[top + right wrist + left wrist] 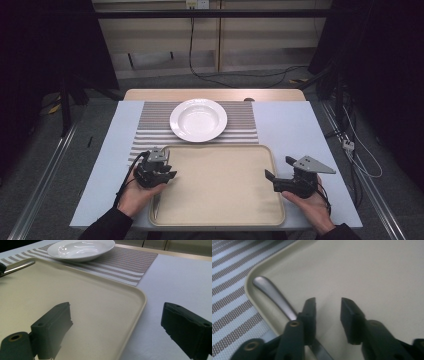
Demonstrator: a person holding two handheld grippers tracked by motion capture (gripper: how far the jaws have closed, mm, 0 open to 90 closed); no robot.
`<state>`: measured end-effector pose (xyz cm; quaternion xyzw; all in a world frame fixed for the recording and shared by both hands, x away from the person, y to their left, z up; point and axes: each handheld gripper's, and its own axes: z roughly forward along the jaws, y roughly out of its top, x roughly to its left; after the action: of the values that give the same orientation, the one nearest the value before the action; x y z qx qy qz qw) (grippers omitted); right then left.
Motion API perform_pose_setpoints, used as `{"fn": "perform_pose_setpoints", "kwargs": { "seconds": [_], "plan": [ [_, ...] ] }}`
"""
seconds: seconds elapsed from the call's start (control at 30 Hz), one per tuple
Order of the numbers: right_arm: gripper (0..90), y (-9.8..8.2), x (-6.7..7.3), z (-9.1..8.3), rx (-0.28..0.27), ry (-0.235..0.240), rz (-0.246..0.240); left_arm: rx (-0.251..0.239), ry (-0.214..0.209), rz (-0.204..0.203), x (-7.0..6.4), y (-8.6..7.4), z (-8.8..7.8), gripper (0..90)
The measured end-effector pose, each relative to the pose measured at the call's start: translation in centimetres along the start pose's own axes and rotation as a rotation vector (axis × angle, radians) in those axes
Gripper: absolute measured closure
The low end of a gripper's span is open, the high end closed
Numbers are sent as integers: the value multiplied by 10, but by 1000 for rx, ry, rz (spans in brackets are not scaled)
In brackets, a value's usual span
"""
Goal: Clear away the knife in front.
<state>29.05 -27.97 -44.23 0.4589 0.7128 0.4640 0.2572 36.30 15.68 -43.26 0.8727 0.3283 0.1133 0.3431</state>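
Lying unmarked, steel utensil handle [273, 293] beside left gripper [328, 311].

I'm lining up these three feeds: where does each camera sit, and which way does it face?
High view: above the person's side, facing forward and down on the tray, plate, both hands and grippers.
Left gripper view: on the left gripper, looking past its open jaws at a metal handle.
Right gripper view: on the right gripper, facing across the tray's corner.
All three share the tray.

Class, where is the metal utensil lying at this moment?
The metal utensil lies inside the tray along its left rim, beside the left gripper, handle end toward the striped placemat.
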Motion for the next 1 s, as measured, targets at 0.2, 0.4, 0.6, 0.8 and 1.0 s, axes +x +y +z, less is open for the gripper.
{"fn": "perform_pose_setpoints", "kwargs": {
  "seconds": [0.2,0.4,0.6,0.8,1.0],
  "plan": [
    [91,0,0,0,0,-2,3,-61,-9,-24,-1,4,-4,370],
    [92,0,0,0,-2,-1,3,-123,10,-33,-4,7,-11,115],
    [91,0,0,-1,-2,-1,4,-158,29,-67,-5,3,-23,69],
    [91,0,0,-1,-3,-5,4,-187,51,-106,-2,-8,-34,65],
    [91,0,-1,-1,-6,-9,6,-214,90,-140,2,-24,-42,66]
  ]
}}
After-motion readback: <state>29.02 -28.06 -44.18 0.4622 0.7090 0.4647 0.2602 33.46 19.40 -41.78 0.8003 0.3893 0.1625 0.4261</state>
